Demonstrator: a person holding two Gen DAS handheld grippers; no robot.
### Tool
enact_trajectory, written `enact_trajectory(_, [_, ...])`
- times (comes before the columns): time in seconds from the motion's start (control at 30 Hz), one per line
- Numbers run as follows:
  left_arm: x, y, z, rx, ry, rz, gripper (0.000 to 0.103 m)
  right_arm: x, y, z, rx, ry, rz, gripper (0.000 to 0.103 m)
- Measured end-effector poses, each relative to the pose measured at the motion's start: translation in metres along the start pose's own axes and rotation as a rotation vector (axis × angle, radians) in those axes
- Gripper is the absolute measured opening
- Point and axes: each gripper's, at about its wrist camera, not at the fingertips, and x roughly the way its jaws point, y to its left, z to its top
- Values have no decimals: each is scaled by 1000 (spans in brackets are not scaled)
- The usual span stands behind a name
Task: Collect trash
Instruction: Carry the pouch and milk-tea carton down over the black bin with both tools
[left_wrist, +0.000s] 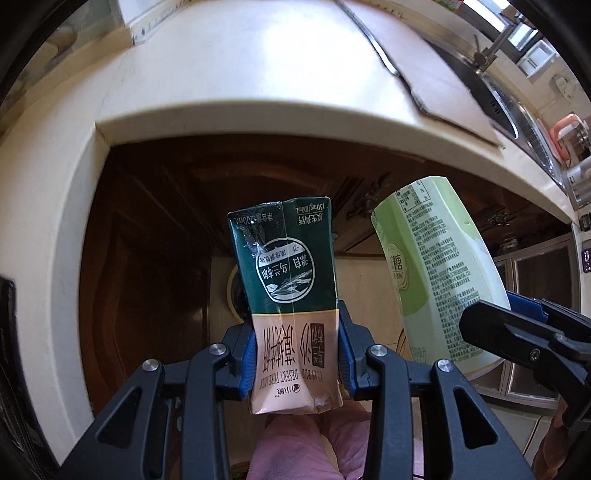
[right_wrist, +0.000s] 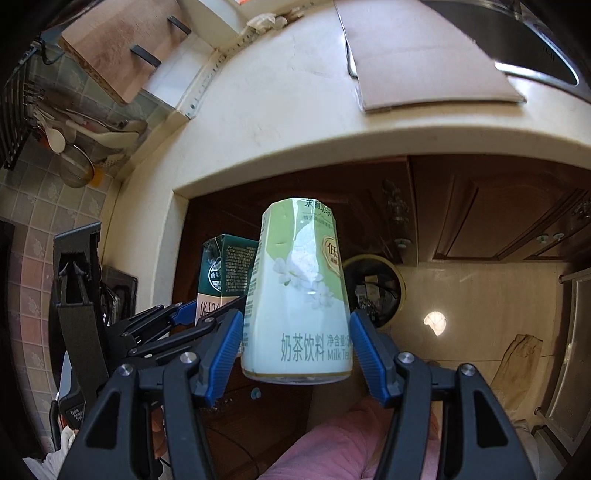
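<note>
My left gripper (left_wrist: 295, 354) is shut on a dark green and beige milk carton (left_wrist: 288, 280), held in front of the counter's edge above the floor. My right gripper (right_wrist: 297, 343) is shut on a pale green milk tea carton (right_wrist: 299, 295), blue pads against both its sides. Each carton shows in the other view too: the milk tea carton (left_wrist: 439, 273) to the right, the milk carton (right_wrist: 221, 269) to the left. A round bin (right_wrist: 373, 291) with litter inside stands on the floor below, just behind the milk tea carton; only its rim (left_wrist: 232, 291) peeks past the milk carton.
A cream countertop (left_wrist: 258, 74) carries a flat piece of cardboard (right_wrist: 424, 62) and a steel sink (left_wrist: 491, 96) at the far right. Dark wooden cabinet doors (right_wrist: 480, 214) stand under it. A pink-clad leg (right_wrist: 332, 446) is below the grippers. A brown bag (right_wrist: 517, 362) lies on the floor.
</note>
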Motion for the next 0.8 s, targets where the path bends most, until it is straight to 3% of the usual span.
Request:
enact_trajectory(0.2, [63, 19, -17, -82, 47, 0, 35, 57, -27, -8, -19, 103, -18, 60])
enact_trajectory(0.37, [126, 38, -23, -113, 61, -12, 35, 128, -61, -14, -20, 166, -49, 60])
enact_trajectory(0.8, [286, 83, -35, -106, 67, 2, 35, 307, -136, -15, -38, 231, -144, 61])
